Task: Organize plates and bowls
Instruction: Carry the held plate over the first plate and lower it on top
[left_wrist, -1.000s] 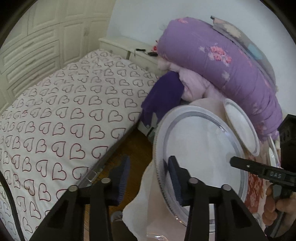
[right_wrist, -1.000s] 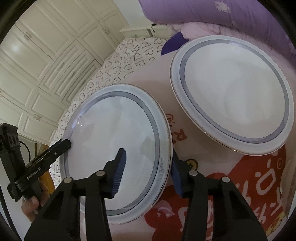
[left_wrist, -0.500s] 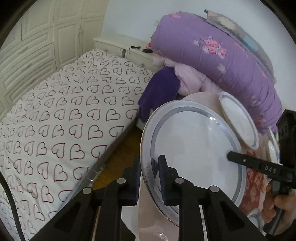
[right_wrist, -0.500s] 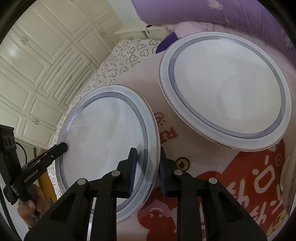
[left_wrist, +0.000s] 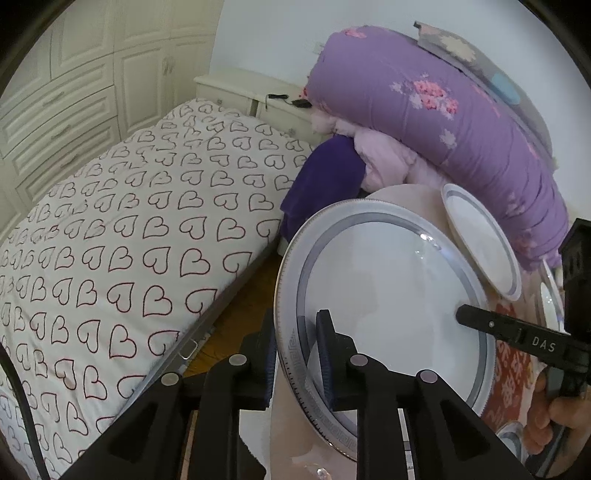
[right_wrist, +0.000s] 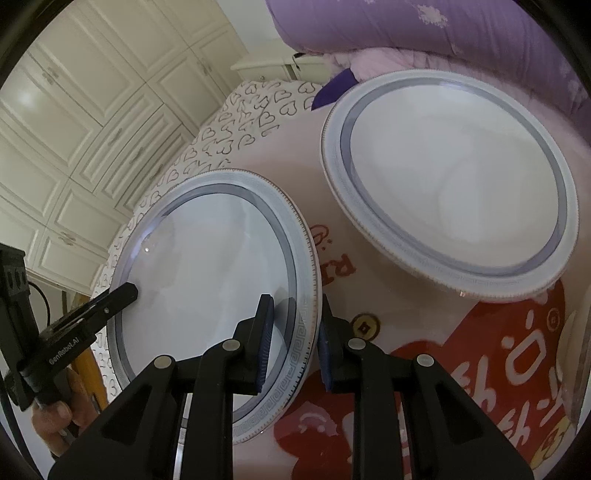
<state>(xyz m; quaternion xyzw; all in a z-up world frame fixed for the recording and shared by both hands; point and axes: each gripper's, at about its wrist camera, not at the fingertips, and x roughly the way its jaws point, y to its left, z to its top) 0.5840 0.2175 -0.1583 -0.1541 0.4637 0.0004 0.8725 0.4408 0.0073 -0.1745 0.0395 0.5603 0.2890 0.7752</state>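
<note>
Both grippers clamped one large plate by opposite edges above a pink and red cloth

A heart-print bed (left_wrist: 122, 236) filled the left of the left wrist view, with a purple quilt (left_wrist: 443, 110) piled beyond the cloth-covered table (right_wrist: 424, 332) and white cabinets (right_wrist: 74, 129) behind. The large grey-banded plate (left_wrist: 388, 295) sat tilted at the table's near edge, just beside a second matching plate (right_wrist: 454, 177) resting flat further in. The left gripper (left_wrist: 295, 354) had just closed its jaws onto the plate's near rim, one pad under and one pad over it. The right gripper (right_wrist: 295, 339) had likewise just closed and pinched the opposite rim, blue pads on either face. A small dish edge (left_wrist: 550, 306) showed at the far right, too cropped to make out
</note>
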